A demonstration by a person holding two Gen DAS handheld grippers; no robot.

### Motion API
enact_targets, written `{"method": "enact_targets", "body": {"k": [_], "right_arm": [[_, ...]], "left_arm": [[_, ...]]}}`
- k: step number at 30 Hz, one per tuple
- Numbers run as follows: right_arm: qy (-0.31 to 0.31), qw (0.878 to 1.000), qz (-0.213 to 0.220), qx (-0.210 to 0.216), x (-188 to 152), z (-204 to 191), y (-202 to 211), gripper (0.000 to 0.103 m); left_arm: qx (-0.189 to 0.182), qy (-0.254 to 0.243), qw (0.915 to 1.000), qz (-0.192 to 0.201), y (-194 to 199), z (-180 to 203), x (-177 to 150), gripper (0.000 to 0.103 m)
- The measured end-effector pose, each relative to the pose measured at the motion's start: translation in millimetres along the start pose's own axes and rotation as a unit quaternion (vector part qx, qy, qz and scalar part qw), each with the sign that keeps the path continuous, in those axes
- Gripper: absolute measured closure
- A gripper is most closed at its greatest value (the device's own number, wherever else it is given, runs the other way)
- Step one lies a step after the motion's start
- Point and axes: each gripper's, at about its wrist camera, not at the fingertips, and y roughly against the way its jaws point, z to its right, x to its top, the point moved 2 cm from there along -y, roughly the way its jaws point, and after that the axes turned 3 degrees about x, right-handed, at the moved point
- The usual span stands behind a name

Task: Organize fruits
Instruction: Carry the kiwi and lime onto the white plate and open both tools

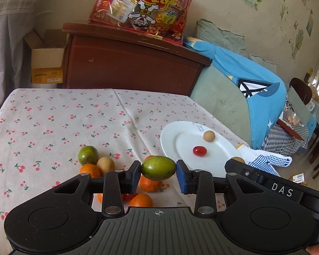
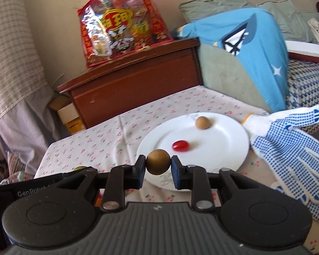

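1. Fruit is in both of your tools right now. Your left tool [image 1: 158, 168] is clamped on a green oval fruit [image 1: 158, 167], pads on its 2 narrow ends, held above the pile just left of the white plate [image 1: 174, 146].
2. Your right tool [image 2: 158, 165] is clamped on a round brown fruit [image 2: 158, 162], pads on opposite sides at its widest line, held over the near rim of the plate.
3. On the plate already lie 1 red cherry tomato [image 1: 199, 150] and 1 small tan round fruit [image 1: 209, 136], apart from each other.
4. Left of the plate, on the cherry-print worktop [image 1: 53, 116], the pile holds a green citrus [image 1: 88, 154], a tan fruit [image 1: 105, 164] and several oranges [image 1: 90, 170], touching one another.
5. Handling, as a judgement: both held fruits look light and firm, with smooth rounded skins that could squirt out of flat pads. The end-to-end hold on the green oval looks the less secure; across its middle would seat better.
6. The tomato looks soft and thin-skinned, so press it only lightly.
7. Round fruit will likely roll on the glazed plate; set each down low, near the centre.
8. A dotted work glove [image 2: 287, 140] lies just right of the plate.
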Motion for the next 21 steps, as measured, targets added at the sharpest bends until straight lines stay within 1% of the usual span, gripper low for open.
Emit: {"method": "enact_targets", "body": {"k": [8, 12, 21], "right_arm": [[-0.049, 0.998, -0.014, -0.032, -3.2, 27.7, -15.1, 0.077], [-0.071, 0.997, -0.019, -0.037, -5.3, 36.8, -20.3, 0.077], [-0.092, 0.994, -0.025, -0.046, -9.3, 45.3, -29.9, 0.077]], "left_arm": [[-0.022, -0.011, 0.9996, -0.015, -30.5, 19.0, 5.1, 0.069], [-0.028, -0.012, 0.9993, -0.023, -44.5, 24.9, 5.2, 0.069], [-0.035, -0.011, 0.9986, -0.038, -68.7, 35.0, 1.8, 0.069]]}}
